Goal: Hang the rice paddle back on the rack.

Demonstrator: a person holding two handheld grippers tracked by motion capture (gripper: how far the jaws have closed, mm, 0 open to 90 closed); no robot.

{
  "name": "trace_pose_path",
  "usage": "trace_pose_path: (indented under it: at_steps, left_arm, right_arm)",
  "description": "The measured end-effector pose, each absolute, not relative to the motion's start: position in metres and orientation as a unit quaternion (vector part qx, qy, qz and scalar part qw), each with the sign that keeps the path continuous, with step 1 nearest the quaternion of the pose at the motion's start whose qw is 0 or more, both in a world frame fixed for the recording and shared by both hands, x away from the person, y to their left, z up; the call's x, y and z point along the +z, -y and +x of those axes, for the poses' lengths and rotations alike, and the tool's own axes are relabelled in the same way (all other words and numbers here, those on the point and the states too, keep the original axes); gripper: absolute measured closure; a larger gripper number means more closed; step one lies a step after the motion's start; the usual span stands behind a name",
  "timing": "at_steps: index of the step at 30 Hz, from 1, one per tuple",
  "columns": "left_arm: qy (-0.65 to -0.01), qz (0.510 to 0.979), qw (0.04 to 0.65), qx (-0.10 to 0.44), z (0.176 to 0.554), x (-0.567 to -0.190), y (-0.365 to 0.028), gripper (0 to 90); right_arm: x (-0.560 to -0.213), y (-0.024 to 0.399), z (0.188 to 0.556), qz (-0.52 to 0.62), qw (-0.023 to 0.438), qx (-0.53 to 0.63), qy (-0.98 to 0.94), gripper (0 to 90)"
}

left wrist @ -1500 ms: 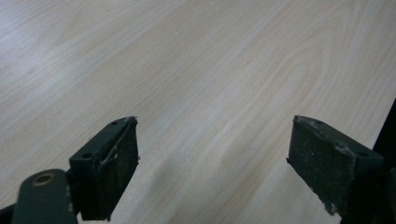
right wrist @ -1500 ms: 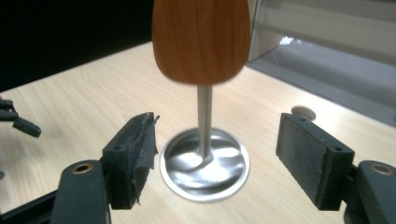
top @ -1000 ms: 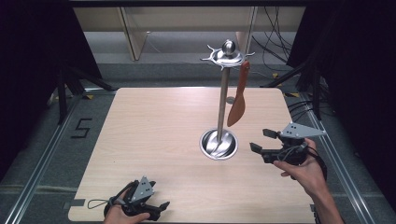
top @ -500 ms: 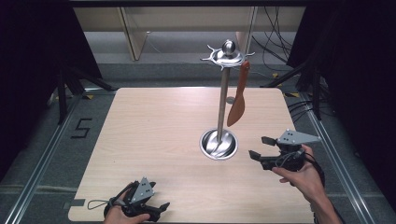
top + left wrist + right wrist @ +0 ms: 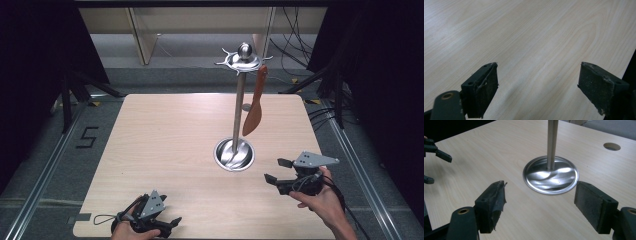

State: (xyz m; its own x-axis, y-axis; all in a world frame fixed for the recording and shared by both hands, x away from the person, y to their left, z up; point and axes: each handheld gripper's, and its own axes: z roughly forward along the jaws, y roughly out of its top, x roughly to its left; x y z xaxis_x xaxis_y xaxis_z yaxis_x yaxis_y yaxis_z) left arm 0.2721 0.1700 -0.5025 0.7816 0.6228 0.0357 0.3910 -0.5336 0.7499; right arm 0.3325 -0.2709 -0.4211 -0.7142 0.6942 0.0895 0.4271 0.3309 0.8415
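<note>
On the counter (image 5: 165,145), right of middle, stands a metal stand (image 5: 239,107): a round shiny base, an upright pole, and a ring of hooks with a ball on top. A brown spatula (image 5: 254,107) hangs from one hook on the stand's right side, blade down, clear of the counter and just beside the pole. Behind the pole a small round hole (image 5: 246,107) shows in the counter top.

Near the front right corner, the right claw (image 5: 278,170) is held in the person's right hand (image 5: 322,200), pointing left toward the stand's base and near it without touching. Its jaws stand wide apart with nothing between them, and they have just been opening further. The right gripper view looks along them (image 5: 539,200) at the base and the foot of the pole (image 5: 551,143), with the hole (image 5: 612,146) farther off to the right.

At the front left edge, the left claw (image 5: 170,226) rests low by the counter in the person's left hand (image 5: 131,227), well apart from the stand. It too is released: in the left gripper view (image 5: 537,85) its jaws are spread with bare wood between them.
</note>
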Motion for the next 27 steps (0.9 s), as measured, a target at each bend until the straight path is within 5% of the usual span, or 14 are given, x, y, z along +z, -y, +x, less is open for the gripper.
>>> trace_pose_path:
  at_steps: [27]
  left_arm:
    - [-0.292,0.864,0.380,0.153,0.273,-0.503,-0.170,15.5]
  right_arm:
    - [-0.451,0.273,0.313,0.364,0.127,0.435,-0.814,21.0]
